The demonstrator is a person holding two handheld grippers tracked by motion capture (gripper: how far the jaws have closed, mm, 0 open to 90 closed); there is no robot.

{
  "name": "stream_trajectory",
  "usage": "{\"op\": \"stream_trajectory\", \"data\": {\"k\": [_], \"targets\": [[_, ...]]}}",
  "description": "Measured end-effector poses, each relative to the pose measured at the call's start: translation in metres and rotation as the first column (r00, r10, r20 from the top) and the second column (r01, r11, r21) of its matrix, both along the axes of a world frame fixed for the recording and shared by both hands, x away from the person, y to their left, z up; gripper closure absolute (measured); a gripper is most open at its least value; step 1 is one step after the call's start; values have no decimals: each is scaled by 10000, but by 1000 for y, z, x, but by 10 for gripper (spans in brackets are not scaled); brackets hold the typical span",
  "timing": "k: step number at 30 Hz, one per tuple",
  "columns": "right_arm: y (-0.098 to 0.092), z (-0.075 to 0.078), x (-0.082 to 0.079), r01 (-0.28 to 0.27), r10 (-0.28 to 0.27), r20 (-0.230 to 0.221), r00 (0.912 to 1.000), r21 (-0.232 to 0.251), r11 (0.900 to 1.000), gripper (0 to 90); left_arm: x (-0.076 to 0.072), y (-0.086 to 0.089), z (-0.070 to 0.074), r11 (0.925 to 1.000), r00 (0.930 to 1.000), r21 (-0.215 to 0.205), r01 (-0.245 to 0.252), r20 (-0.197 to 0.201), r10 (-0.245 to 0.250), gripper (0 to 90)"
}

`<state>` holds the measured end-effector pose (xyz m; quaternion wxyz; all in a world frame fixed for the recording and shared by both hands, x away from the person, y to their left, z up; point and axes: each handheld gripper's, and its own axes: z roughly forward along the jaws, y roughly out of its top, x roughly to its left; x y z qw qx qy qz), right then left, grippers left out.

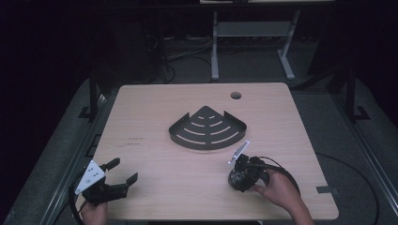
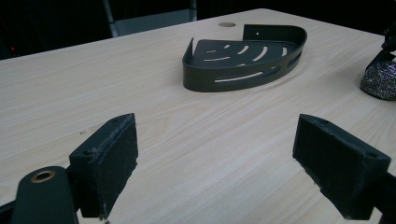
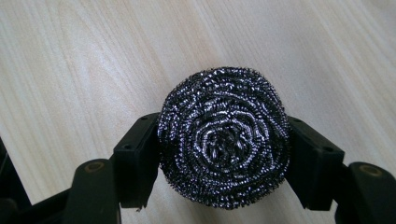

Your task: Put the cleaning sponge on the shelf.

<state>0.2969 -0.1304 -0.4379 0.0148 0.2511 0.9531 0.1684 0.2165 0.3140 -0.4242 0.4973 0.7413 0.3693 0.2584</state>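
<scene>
Looking down from the high view, my right gripper sits just on the near side of the dark metal corner basket, holding a steel scouring ball; my left gripper lies well off to the basket's near left, jaws wide and empty. Through the left gripper view, the slotted, low-walled basket lies ahead on the pale wood-grain table. Through the right gripper view, my jaws pinch the springy, glittering coil on both flanks. I judge the basket lies just beyond it.
</scene>
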Motion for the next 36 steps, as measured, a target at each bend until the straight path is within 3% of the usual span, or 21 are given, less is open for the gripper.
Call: {"op": "stream_trajectory", "data": {"k": [36], "targets": [[25,34,20,-549,542,365,9979,190,9983,333,0,0,1,10000,10000,-43,23,33,-22,135]]}}
